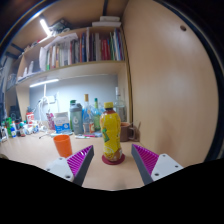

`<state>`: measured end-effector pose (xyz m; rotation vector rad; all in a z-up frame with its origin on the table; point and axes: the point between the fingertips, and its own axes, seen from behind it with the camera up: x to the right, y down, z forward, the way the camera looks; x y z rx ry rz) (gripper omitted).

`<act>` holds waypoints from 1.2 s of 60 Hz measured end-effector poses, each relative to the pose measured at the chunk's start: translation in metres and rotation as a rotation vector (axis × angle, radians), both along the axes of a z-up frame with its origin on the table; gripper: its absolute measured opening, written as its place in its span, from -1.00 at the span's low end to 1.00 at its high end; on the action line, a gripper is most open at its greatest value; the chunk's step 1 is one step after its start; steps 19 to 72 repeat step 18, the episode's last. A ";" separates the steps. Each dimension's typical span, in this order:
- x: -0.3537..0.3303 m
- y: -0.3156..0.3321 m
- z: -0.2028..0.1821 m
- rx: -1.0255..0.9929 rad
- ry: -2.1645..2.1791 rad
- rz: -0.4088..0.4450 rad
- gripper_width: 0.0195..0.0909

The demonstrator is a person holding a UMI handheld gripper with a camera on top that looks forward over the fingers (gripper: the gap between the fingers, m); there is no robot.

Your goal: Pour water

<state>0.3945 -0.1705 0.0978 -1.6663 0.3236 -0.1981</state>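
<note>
**Gripper approaching the bottle**

The gripper point(113, 165) is wide open and holds nothing. Just ahead, between its fingers, a yellow bottle point(111, 132) stands upright on the desk point(40, 165); an orange cup point(63, 145) is nearby. An off-centre grasp could tip the tall bottle.

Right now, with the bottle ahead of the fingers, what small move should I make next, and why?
Probably ease straight forward. The yellow bottle stands upright on the table just beyond the open fingers, roughly centred on their gap and not yet between the pads. The orange cup sits apart, to its left.
</note>
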 end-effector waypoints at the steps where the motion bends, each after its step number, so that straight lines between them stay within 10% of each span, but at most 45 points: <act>1: -0.004 -0.009 0.003 0.004 -0.008 -0.003 0.81; 72: -0.051 -0.093 0.016 0.069 0.043 0.014 0.81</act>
